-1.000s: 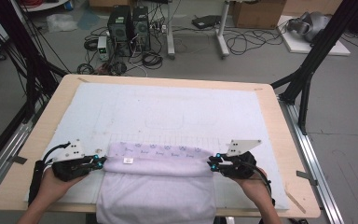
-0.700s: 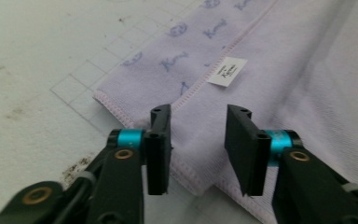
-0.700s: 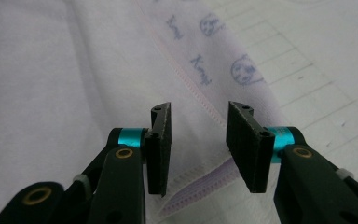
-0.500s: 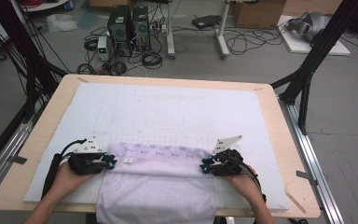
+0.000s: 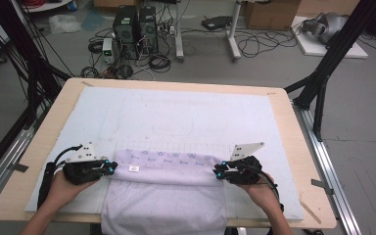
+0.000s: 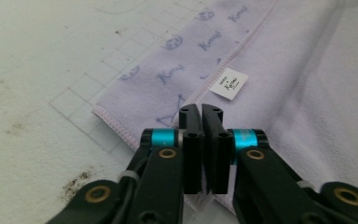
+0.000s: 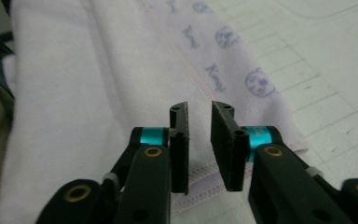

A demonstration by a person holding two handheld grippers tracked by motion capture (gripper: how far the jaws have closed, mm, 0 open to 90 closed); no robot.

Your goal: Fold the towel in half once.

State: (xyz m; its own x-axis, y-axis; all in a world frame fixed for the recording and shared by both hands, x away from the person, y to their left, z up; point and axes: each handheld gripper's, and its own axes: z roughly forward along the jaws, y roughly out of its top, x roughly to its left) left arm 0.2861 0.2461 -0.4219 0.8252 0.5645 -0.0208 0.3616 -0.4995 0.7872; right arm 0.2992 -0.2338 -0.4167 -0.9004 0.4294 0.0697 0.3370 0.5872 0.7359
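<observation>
On the white gridded mat (image 5: 176,112) covering the wooden table (image 5: 303,147), computers (image 5: 137,22) and cables (image 5: 269,41) littering the floor beyond, left gripper (image 5: 111,168) jaws are opening slightly, right gripper (image 5: 217,172) gapes empty over the lilac towel (image 5: 166,196).

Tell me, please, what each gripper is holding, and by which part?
Nothing: the left gripper and right gripper have just been opening their jaws, nothing between them, above the lilac towel's two ends.

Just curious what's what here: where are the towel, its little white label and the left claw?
towel (image 5: 166,205), high view, plain lower part.
white label (image 6: 229,83), left gripper view, its middle.
left claw (image 6: 201,112), left gripper view, between its tips.
</observation>
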